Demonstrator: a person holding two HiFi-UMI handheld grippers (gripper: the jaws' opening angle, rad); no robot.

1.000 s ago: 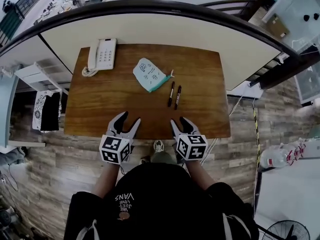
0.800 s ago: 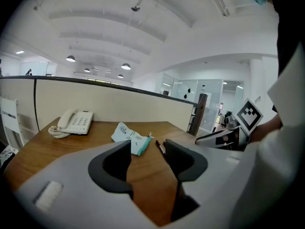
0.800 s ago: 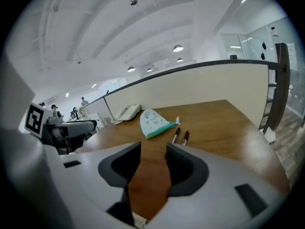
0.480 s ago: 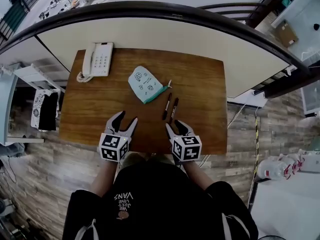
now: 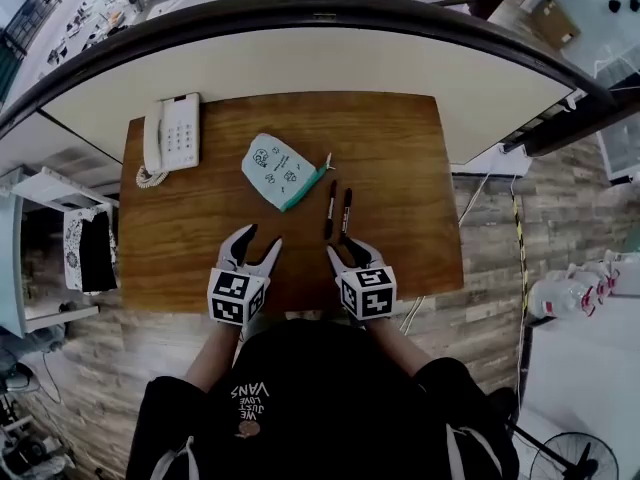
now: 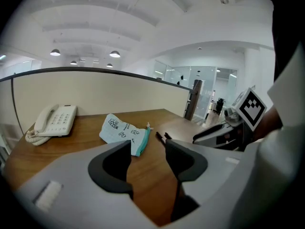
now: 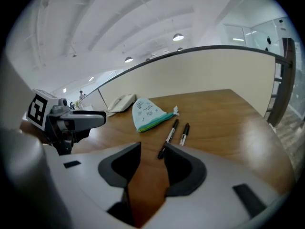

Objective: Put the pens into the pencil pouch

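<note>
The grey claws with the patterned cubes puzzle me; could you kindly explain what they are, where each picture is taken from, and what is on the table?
They are hand-held grippers. A person holds one in each hand, and the patterned cubes are part of them. The top-down picture comes from a camera on the person's head: the left gripper shows at its left, the right gripper at its right. The other two pictures come from a camera riding on each gripper, looking along its fingers. On the wooden table lie a white telephone, a pale pouch and two black pens side by side, just right of the pouch. Both grippers are open and hold nothing; the pens lie just ahead of the right one.
</note>
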